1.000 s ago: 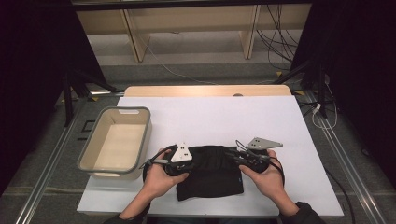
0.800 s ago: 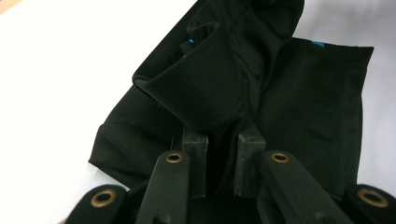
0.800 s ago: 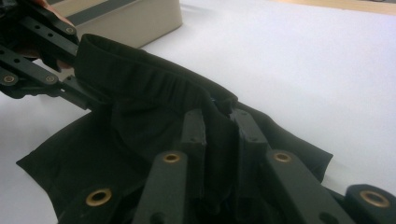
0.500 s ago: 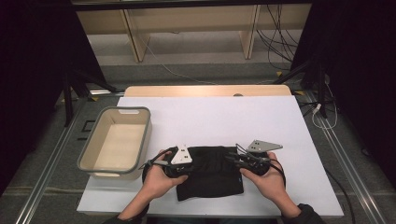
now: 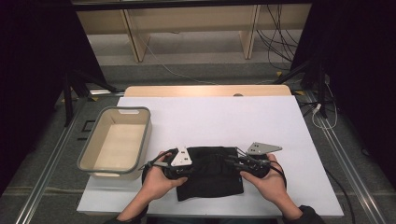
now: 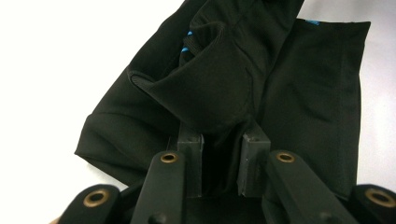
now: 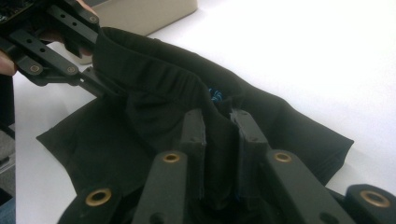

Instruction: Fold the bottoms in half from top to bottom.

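A black garment (image 5: pixel 212 175) lies on the white table (image 5: pixel 233 116) near its front edge, partly bunched up in the middle. My left gripper (image 5: pixel 194 169) grips its left side. A raised fold of the black garment (image 6: pixel 224 84) sits between the jaws of my left gripper (image 6: pixel 223 140), which have just been opening slightly with the cloth still pinched. My right gripper (image 5: pixel 231 163) holds the right side. In the right gripper view my right gripper (image 7: pixel 219 123) is shut on a fold of the garment (image 7: pixel 140 107), and the left gripper (image 7: pixel 100 86) lifts the banded edge.
A beige bin (image 5: pixel 144 135) with a grey rim stands at the table's left side, close to my left hand; the bin's corner (image 7: pixel 154 11) shows in the right gripper view. Bare white table stretches behind and to the right of the garment. Cables and shelving lie beyond the far edge.
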